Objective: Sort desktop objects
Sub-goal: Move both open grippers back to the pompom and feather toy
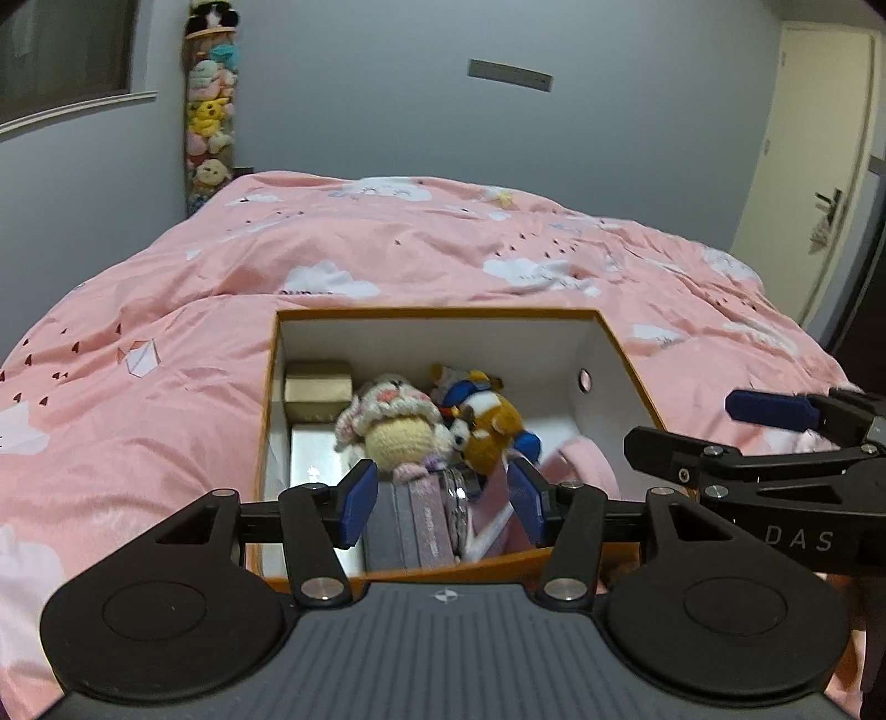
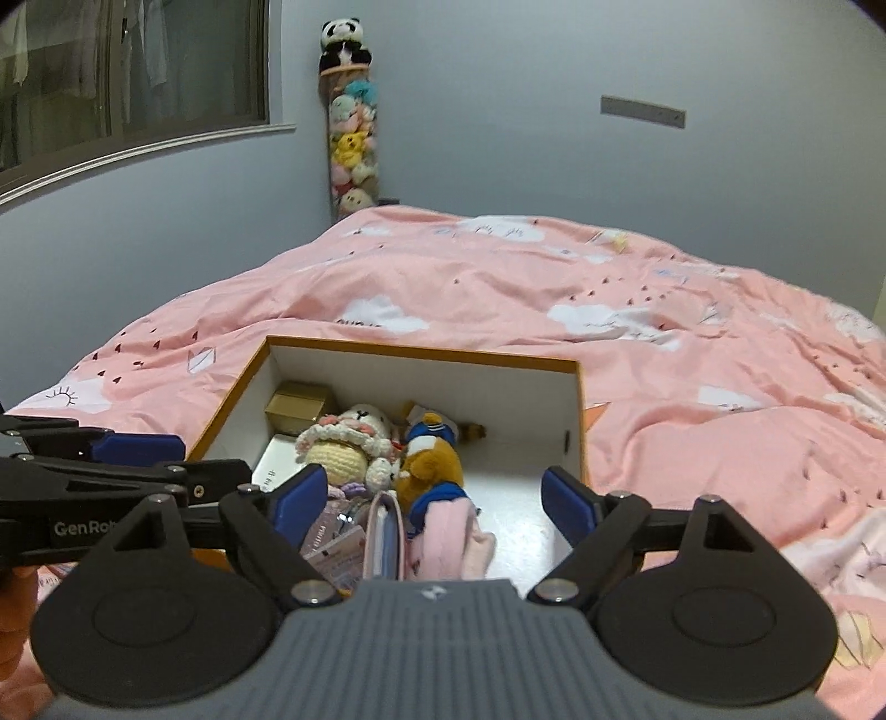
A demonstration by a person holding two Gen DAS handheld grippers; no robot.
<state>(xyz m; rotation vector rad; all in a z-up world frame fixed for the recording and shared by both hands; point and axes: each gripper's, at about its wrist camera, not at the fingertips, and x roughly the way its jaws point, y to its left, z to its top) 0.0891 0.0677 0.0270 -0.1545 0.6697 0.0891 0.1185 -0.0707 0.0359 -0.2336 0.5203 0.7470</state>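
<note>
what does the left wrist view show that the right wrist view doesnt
Only the left wrist view shows the door with its handle at the right edge, and the round hole in the box's right wall seen clearly.

Only the right wrist view shows the window, the whole panda plush on top of the toy column, and the bare white floor of the box.

Both show the orange box on the pink bedspread, the crocheted doll, the brown plush, the gold box, and both grippers open and empty: left gripper, right gripper.
</note>
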